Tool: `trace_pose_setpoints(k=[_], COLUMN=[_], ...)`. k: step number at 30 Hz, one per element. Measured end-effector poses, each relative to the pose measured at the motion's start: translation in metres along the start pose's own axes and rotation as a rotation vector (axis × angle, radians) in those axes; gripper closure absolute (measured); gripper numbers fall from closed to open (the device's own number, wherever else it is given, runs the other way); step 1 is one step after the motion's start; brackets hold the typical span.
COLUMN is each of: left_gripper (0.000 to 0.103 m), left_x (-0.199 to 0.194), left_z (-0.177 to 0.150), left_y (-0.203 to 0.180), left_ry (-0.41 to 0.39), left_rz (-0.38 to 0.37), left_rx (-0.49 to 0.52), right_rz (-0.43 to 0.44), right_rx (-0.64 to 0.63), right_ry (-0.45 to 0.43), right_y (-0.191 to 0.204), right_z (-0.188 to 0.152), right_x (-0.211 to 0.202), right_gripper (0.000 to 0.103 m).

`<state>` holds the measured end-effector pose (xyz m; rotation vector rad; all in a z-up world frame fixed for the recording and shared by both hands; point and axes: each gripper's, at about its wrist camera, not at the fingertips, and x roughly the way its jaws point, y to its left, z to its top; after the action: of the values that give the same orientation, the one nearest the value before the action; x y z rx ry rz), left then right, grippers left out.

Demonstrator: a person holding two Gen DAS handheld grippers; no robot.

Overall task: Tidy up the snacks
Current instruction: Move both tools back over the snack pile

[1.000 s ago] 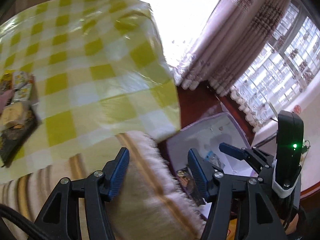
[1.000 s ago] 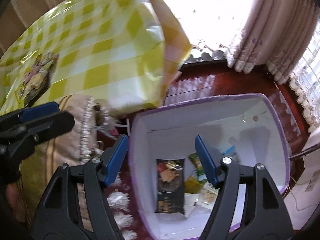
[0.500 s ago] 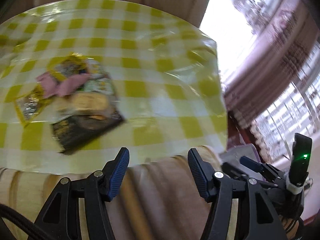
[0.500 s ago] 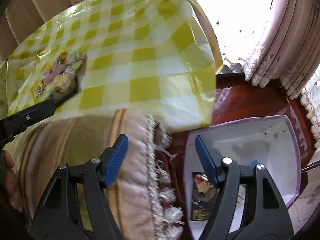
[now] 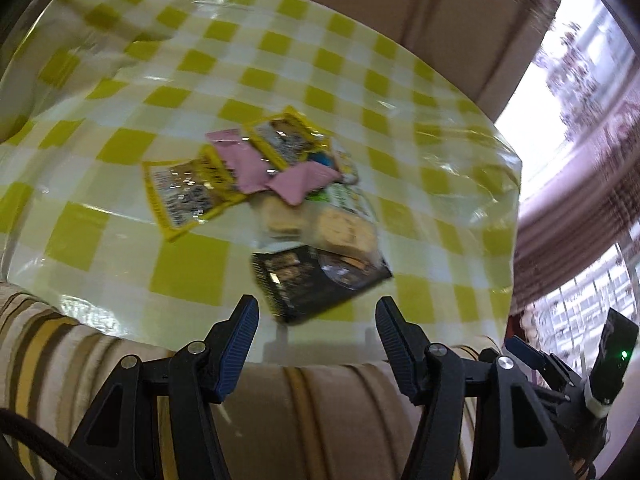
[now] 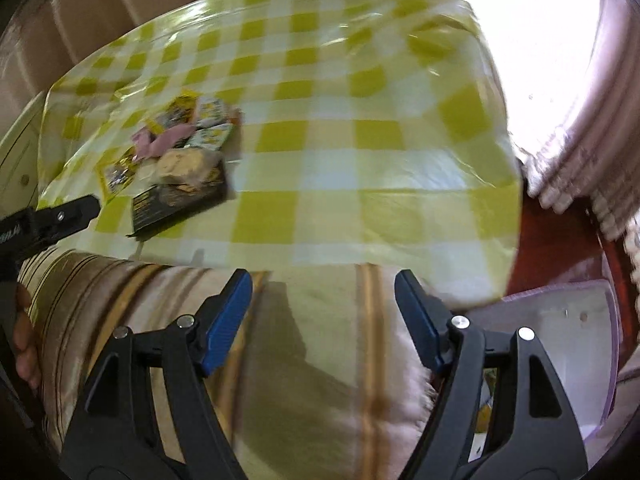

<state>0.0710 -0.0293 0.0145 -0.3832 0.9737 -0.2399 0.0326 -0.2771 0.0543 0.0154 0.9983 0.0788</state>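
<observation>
Both claws hung over the near edge of the worktop [image 5: 420, 216], which wore a yellow-and-white checked cloth. The left claw [image 5: 316, 340] stood open with nothing between its blue pads, pointed at the snack pile [image 5: 280, 200]. The right claw [image 6: 324, 320] was empty too, its jaws opening, and sat nearer the worktop's right end.

The pile lay mid-worktop, left of centre in the right wrist view. The black packet [image 5: 320, 280] was nearest, just beyond the left claw. A clear pack of biscuits [image 5: 336, 232] overlapped its far edge. Beyond those lay 2 pink sachets [image 5: 280, 178] and at least 2 yellow-edged packets [image 5: 188, 196], all touching or overlapping. The purple-rimmed box [image 6: 560, 332] sat low at the near right, beside the worktop and below it; what it held was mostly hidden by the right claw.

Judgement: the step in hand was reaching for the next snack, and the black packet looked the natural pick for the left claw. To do it well:
- Come in low across the packet's near corner, since flat film gives little to pinch.
- Take it by 1 edge so the biscuits slide off rather than ride along.
- Expect the glossy cloth to let packets skate; close slowly.
- Keep the right claw clear of the left's path to the box.
</observation>
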Motion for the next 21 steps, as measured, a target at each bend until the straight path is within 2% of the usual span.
trace_pose_setpoints(k=[13,21], left_gripper=[0.041,0.041], left_x=[0.009,0.025], left_z=[0.022,0.04], left_y=[0.027,0.036], left_ry=[-0.023,-0.021], left_rz=[0.021,0.036], left_rx=[-0.061,-0.083], right_rz=[0.08,0.14], right_rx=[-0.217,-0.288], right_ry=[-0.002,-0.002], right_y=[0.065,0.094], right_z=[0.032,0.056], right_x=[0.031,0.056], right_gripper=[0.025,0.025])
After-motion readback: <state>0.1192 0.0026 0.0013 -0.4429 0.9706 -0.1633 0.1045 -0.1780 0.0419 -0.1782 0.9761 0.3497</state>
